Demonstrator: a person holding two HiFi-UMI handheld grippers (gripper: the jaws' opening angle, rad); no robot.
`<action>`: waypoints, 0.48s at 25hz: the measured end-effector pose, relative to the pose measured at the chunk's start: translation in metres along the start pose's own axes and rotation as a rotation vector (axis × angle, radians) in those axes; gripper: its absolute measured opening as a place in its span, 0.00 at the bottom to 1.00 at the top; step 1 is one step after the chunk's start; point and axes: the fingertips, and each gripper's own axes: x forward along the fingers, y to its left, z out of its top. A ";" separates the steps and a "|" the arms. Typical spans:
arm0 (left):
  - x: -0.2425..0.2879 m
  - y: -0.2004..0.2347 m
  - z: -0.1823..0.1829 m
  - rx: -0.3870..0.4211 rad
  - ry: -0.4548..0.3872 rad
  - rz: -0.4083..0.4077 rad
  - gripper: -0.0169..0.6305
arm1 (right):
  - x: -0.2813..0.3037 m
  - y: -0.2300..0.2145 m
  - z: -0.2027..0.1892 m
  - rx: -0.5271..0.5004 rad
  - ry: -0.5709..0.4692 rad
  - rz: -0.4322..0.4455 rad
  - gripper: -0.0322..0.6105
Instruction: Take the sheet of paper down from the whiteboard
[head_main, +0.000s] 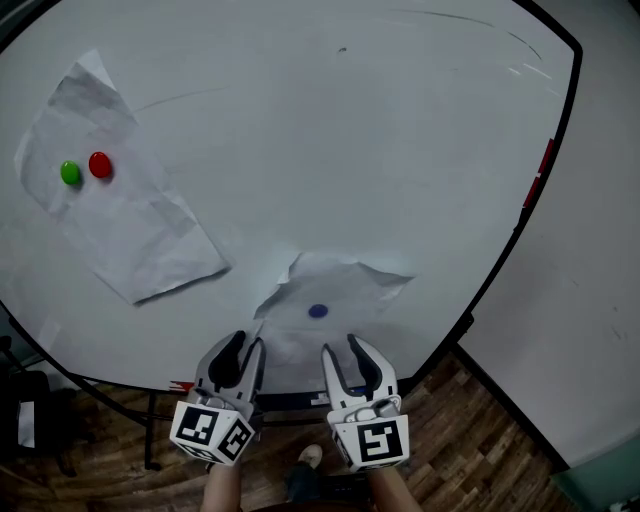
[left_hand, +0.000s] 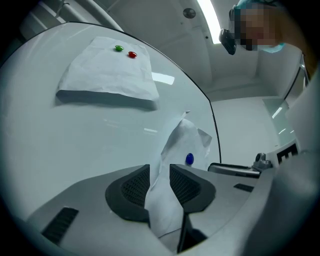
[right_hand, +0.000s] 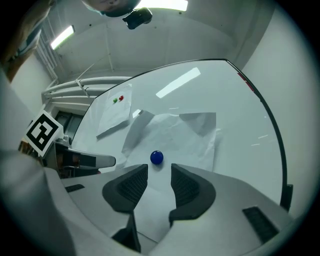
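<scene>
A crumpled white sheet of paper (head_main: 340, 285) hangs low on the whiteboard (head_main: 350, 130), pinned by a blue magnet (head_main: 318, 311). Its top corners curl away from the board. My left gripper (head_main: 245, 350) is shut on the sheet's lower left edge; in the left gripper view the paper (left_hand: 182, 140) runs up from between the pads, with the blue magnet (left_hand: 189, 159) just beyond. My right gripper (head_main: 340, 352) stands open just below the magnet. In the right gripper view the blue magnet (right_hand: 157, 157) sits right ahead of the gripper (right_hand: 160, 172), and the sheet (right_hand: 175, 135) lies flat behind the open jaws.
A second creased sheet (head_main: 120, 210) hangs at the board's upper left under a green magnet (head_main: 70, 173) and a red magnet (head_main: 100, 165). The board's black frame (head_main: 520, 230) runs down the right side. Wooden floor (head_main: 480, 440) lies below.
</scene>
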 end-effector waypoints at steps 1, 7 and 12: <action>0.002 0.001 0.002 -0.003 -0.004 -0.002 0.22 | 0.004 0.001 0.002 -0.004 -0.013 0.002 0.27; 0.012 0.003 0.001 -0.006 -0.002 -0.019 0.22 | 0.022 0.002 0.014 -0.057 -0.068 -0.002 0.27; 0.019 -0.001 -0.003 -0.006 -0.016 -0.021 0.20 | 0.032 0.001 0.020 -0.101 -0.105 -0.030 0.27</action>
